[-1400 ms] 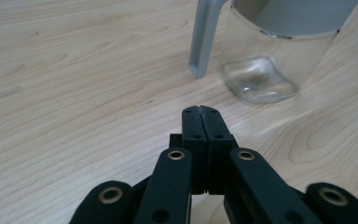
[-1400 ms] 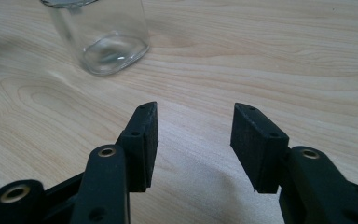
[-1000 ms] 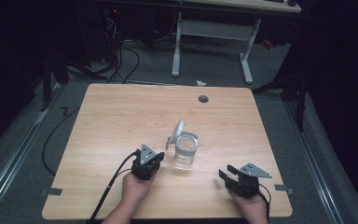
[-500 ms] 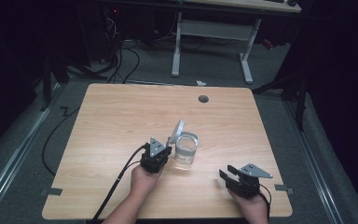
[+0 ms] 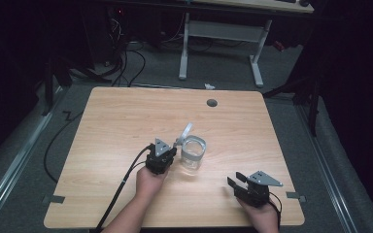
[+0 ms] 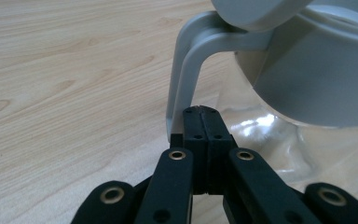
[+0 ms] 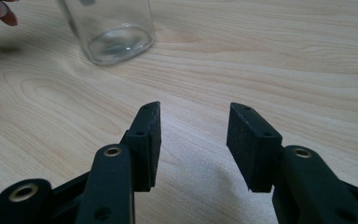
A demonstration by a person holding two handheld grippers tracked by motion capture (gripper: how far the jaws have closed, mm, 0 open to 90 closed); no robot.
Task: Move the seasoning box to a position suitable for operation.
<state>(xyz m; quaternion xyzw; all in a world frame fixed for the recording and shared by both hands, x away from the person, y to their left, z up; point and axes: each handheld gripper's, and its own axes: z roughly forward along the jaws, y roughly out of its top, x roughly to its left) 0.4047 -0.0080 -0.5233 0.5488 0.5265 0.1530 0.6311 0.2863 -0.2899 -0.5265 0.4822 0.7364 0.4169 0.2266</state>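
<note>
Left gripper (image 6: 201, 112) jaws closed, empty, beside jar (image 5: 193, 152) clip (image 6: 182, 84); a nudge could tip it; right gripper (image 7: 194, 130) open, empty

In the right gripper view, the right tool (image 7: 193, 144) hangs low over the pale wood table (image 7: 284, 60), its two black jaws spread well apart with bare tabletop showing between them. Beyond the jaws and off to their left stands a clear glass jar (image 7: 109, 28), its top cut off by the frame. Left of the jar, what looks like a fingertip (image 7: 0, 11) enters at the edge.
</note>
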